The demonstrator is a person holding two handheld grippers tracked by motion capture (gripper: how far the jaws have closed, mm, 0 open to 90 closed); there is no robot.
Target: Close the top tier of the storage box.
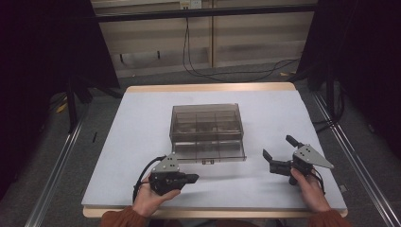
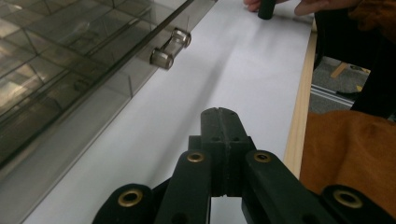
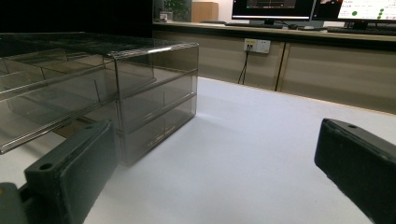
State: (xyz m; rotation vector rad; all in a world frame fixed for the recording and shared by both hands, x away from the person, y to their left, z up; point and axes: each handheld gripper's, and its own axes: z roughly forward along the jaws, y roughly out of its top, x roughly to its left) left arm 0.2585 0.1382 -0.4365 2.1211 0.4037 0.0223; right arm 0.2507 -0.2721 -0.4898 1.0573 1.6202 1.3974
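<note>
A smoky clear drawer cabinet (image 1: 206, 122) stands at the middle of the white-covered table (image 1: 142, 127). Its bottom drawer (image 1: 209, 152) is pulled out toward me, and its small round-ended handle (image 2: 170, 47) faces the front edge. My left gripper (image 1: 194, 178) lies low in front of the drawer's left corner, pointing right, jaws pressed together with nothing in them (image 2: 219, 113). My right gripper (image 1: 276, 147) sits to the right of the drawer, pointing left and away, jaws wide apart and empty (image 3: 215, 172). The cabinet's corner (image 3: 154, 88) is just ahead of its left finger (image 3: 70, 170).
Orange sleeves (image 1: 123, 218) come in at the table's front edge. The wooden table rim (image 2: 299, 112) runs close beside my left gripper. Cables (image 1: 227, 72) lie on the floor behind the table. Monitors (image 3: 280, 8) stand on a far counter. Metal rails (image 1: 56, 165) flank the table.
</note>
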